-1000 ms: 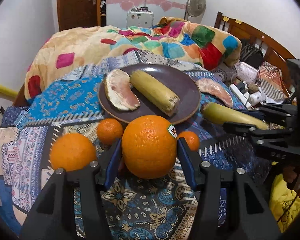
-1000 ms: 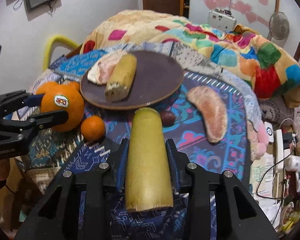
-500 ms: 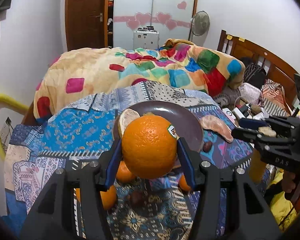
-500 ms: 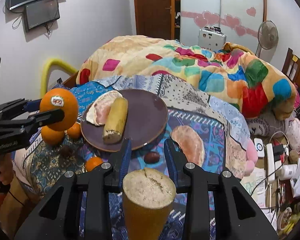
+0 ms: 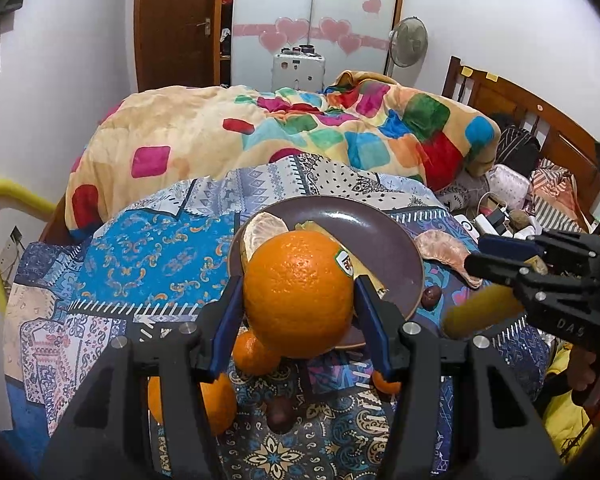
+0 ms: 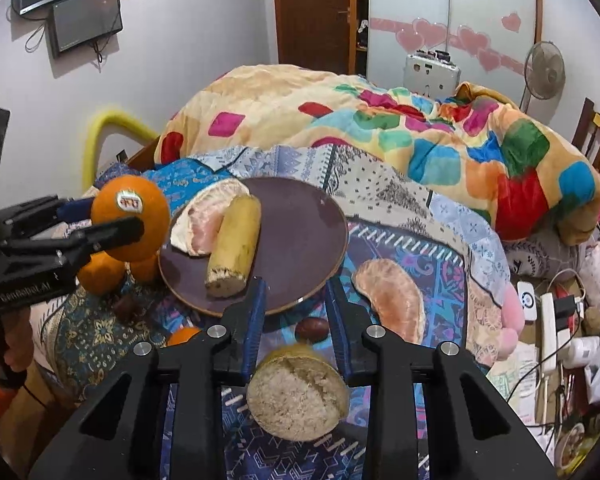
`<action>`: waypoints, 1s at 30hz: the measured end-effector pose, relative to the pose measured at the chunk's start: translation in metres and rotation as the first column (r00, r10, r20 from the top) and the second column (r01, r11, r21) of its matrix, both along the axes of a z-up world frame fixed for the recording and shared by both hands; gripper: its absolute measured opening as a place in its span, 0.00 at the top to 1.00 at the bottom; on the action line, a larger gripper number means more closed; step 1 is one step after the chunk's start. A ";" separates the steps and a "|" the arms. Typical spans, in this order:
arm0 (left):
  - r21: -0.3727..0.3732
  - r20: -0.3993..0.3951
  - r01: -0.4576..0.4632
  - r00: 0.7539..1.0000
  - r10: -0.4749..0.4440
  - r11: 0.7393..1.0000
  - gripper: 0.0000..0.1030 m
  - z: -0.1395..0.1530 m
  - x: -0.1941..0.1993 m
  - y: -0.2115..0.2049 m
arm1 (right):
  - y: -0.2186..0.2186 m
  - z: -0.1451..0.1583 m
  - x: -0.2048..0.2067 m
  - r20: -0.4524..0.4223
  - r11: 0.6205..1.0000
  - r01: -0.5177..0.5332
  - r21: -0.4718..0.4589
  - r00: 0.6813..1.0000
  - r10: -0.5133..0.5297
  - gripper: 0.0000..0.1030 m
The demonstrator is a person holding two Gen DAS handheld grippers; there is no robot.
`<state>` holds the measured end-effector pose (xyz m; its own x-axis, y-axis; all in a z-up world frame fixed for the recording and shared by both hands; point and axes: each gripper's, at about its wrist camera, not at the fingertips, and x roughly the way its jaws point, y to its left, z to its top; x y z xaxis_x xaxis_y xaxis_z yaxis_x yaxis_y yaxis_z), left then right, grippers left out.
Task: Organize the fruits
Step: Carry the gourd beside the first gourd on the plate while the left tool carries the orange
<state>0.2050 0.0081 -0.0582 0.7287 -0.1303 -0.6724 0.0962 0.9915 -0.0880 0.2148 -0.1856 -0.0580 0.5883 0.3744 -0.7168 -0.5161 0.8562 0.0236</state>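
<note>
Both fruits have come up off the patterned bedspread (image 5: 148,248) since a second ago. My left hand-held gripper (image 5: 300,300) clamps the big orange (image 5: 298,294) above the brown plate (image 6: 300,232). Jaws of my right hand-held gripper (image 6: 296,320) have just been closing on the yellow stalk piece (image 6: 298,394), which they hold clear of the bed.

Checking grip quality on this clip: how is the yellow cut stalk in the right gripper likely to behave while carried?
The yellow stalk looks stiff, so probably won't droop. It hangs end-down from the right gripper, held near one end, so it may swing or slip. Its round smooth sides suggest rolling once laid on the plate.
</note>
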 end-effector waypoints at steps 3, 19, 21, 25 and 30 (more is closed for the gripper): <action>-0.002 0.000 -0.002 1.000 0.002 1.000 0.47 0.000 0.005 0.001 | 0.005 0.009 0.001 0.023 1.000 -0.007 -0.010 1.000 0.007 0.97; 0.011 -0.036 0.018 0.999 -0.018 1.000 0.47 -0.017 0.008 -0.005 | -0.013 -0.022 -0.004 -0.095 0.996 -0.073 -0.057 0.993 0.067 0.88; 0.009 -0.036 0.022 0.999 -0.022 1.000 0.47 -0.017 0.007 -0.005 | -0.022 -0.017 -0.006 -0.086 0.996 -0.067 -0.053 0.994 0.062 0.75; 0.006 -0.032 0.028 0.999 -0.027 1.000 0.47 -0.015 0.003 -0.005 | -0.036 -0.011 -0.011 -0.029 0.991 -0.050 -0.120 0.998 0.047 0.48; 0.006 -0.044 0.037 0.998 -0.037 0.999 0.47 -0.018 -0.002 -0.004 | -0.047 -0.032 -0.004 -0.092 0.974 -0.062 -0.217 0.995 0.043 0.48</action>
